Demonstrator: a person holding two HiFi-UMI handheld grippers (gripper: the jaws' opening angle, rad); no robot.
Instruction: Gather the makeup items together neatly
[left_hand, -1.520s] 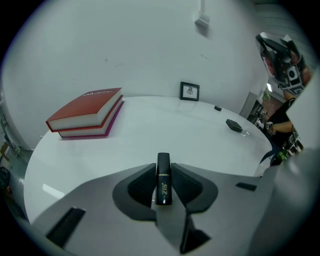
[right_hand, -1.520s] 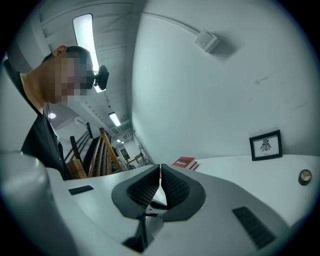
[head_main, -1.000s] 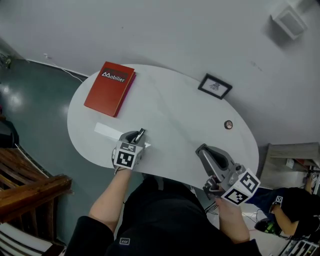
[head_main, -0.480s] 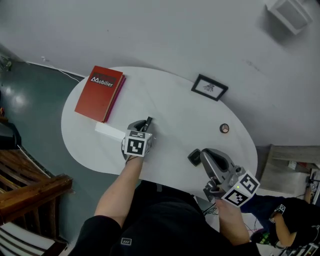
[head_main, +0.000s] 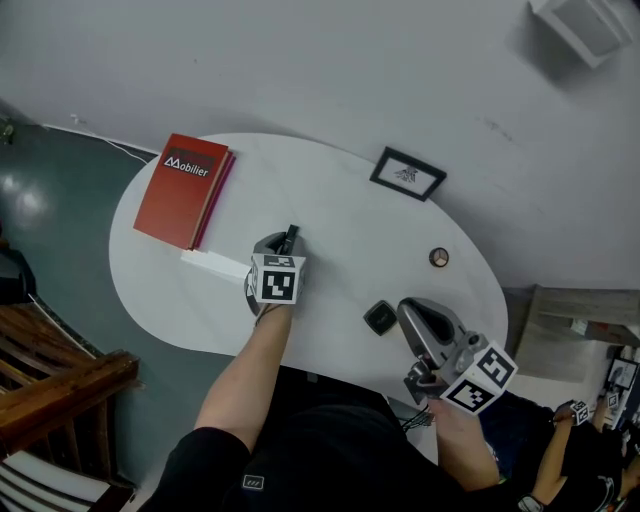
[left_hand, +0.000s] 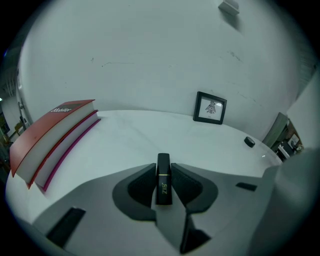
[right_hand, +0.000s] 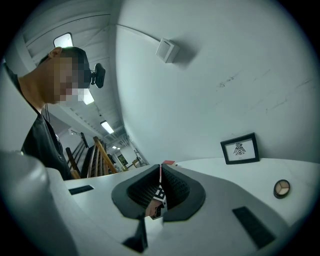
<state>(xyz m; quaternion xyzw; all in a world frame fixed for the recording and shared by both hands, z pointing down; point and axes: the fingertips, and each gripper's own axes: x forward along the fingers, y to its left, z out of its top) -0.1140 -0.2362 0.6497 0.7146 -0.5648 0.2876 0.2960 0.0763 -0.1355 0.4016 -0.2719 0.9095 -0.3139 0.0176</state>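
Observation:
My left gripper (head_main: 286, 240) is shut on a slim black lipstick tube (left_hand: 163, 179) with gold lettering, whose end sticks out past the jaws (head_main: 291, 236). It hovers over the middle of the white oval table (head_main: 330, 215). A square black compact (head_main: 380, 317) lies on the table near the front edge, just left of my right gripper (head_main: 406, 308). That gripper (right_hand: 160, 172) is shut with nothing in it. A small round makeup pot (head_main: 438, 257) sits at the right, and shows too in both gripper views (right_hand: 281, 188) (left_hand: 249, 142).
A red book (head_main: 182, 188) lies at the table's left end, with a flat white box (head_main: 214, 265) near it. A black picture frame (head_main: 405, 173) stands at the back against the wall. A wooden stair rail (head_main: 60, 385) is to the left. A person shows in the right gripper view (right_hand: 45, 125).
My left gripper has carried the lipstick tube from the front edge inward past the white box. The black compact, hidden by my right gripper before, now shows beside its tip.

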